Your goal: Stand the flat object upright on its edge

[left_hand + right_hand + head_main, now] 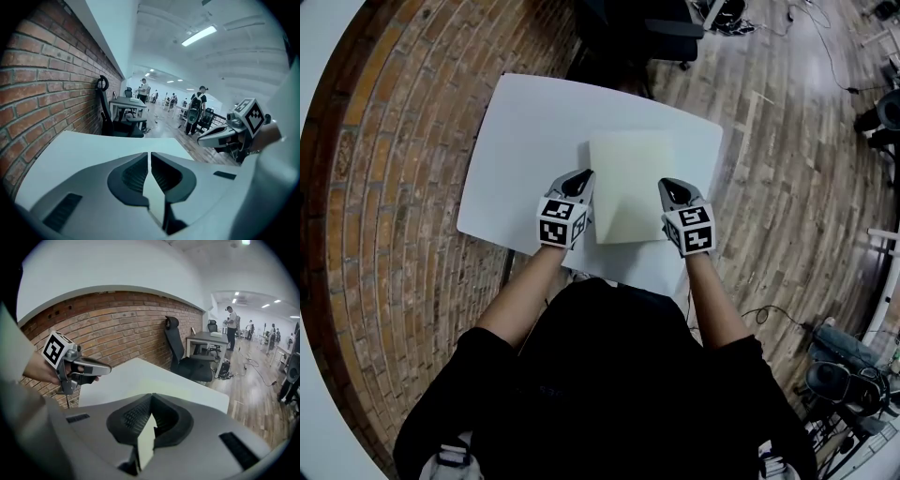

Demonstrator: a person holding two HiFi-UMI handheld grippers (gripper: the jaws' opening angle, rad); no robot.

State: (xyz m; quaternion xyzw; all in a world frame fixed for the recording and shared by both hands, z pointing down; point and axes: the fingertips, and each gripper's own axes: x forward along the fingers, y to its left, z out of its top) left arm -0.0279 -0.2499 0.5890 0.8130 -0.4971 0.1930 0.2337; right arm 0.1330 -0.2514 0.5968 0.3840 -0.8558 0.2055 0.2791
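Over the white table (525, 131), left gripper (587, 176) and right gripper (666, 186) fingers pinch opposite edges of pale sheet (630, 187).

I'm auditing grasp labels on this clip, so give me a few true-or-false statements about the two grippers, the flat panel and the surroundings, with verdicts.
1. The left gripper is shut on an edge of the pale cream flat square panel. True.
2. The right gripper is open and empty. False: its jaws are shut on the panel's opposite edge.
3. The panel is held over a white rectangular table. True.
4. The wall beside the table is wood-panelled. False: it is a red brick wall.
5. A black office chair stands beyond the table. True.
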